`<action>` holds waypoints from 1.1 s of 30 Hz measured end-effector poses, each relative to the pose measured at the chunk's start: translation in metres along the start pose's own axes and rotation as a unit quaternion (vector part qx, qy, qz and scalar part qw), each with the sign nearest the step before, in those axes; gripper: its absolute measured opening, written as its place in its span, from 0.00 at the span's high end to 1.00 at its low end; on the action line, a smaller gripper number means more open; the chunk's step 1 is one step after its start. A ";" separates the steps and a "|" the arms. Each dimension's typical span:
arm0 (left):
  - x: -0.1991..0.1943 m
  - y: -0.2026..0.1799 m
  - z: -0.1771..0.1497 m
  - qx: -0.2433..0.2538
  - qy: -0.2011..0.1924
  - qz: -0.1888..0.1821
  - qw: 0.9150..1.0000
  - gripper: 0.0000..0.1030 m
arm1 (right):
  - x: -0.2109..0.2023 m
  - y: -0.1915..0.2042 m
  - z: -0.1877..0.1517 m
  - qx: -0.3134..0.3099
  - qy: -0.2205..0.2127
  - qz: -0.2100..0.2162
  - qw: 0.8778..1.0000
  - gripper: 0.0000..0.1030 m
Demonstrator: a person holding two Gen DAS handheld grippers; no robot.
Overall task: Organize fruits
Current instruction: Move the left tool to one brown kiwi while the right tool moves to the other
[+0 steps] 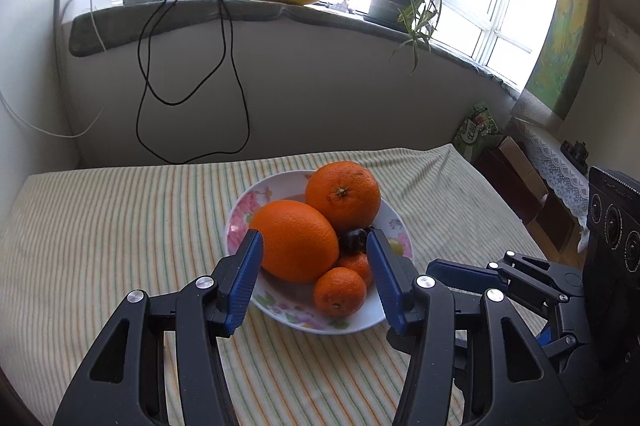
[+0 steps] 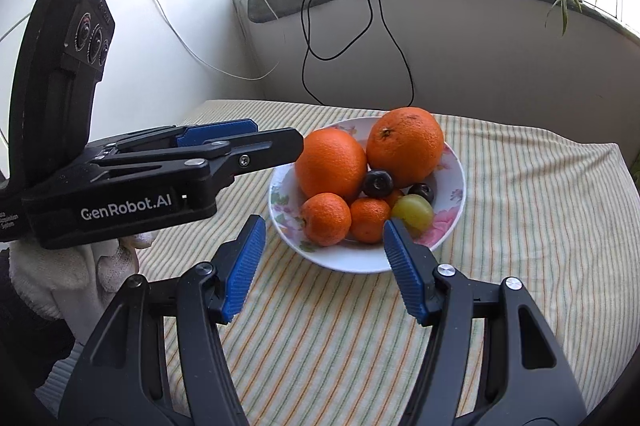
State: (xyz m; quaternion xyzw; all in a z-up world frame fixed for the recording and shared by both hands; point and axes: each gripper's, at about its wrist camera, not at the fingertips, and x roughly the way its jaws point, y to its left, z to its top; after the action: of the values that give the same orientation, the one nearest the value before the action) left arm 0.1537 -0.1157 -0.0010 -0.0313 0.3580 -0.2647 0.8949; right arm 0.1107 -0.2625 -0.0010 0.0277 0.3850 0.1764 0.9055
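Left wrist: the left gripper (image 1: 314, 280) hangs part-open and empty above the plate (image 1: 240, 210) of fruit on the cloth (image 1: 100, 226). Right wrist: the right gripper (image 2: 324, 266) gapes empty just short of the plate; best take one small orange (image 2: 326, 219) squarely, gently.

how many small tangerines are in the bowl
2 for sure: one at the bowl's front left, one right beside it. An orange sliver behind them may be a third.
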 end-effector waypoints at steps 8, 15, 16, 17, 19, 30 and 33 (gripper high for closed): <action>-0.014 0.031 -0.007 -0.026 -0.005 0.020 0.999 0.49 | 0.011 0.031 0.002 -0.023 0.005 0.033 0.999 0.38; -0.026 0.059 -0.016 -0.043 -0.002 0.038 0.998 0.49 | 0.024 0.054 0.002 -0.035 0.013 0.053 0.998 0.38; -0.028 0.063 -0.018 -0.045 -0.001 0.042 0.998 0.49 | 0.025 0.057 0.002 -0.039 0.014 0.056 0.998 0.38; -0.029 0.068 -0.019 -0.048 -0.001 0.045 0.998 0.49 | 0.027 0.060 0.002 -0.042 0.016 0.059 0.997 0.38; -0.033 0.077 -0.022 -0.055 0.001 0.049 0.997 0.49 | 0.031 0.066 0.001 -0.050 0.019 0.062 0.997 0.38; -0.033 0.126 -0.050 -0.108 0.027 0.061 0.992 0.57 | 0.070 0.101 0.003 -0.075 0.059 0.091 0.991 0.51; -0.030 0.134 -0.056 -0.114 0.036 0.061 0.991 0.59 | 0.082 0.108 0.004 -0.079 0.071 0.095 0.990 0.52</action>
State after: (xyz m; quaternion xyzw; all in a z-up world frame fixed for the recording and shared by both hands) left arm 0.1595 0.0212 -0.0568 -0.1011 0.4194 -0.1679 0.8864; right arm 0.1339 -0.1326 -0.0347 -0.0201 0.4288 0.2934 0.8542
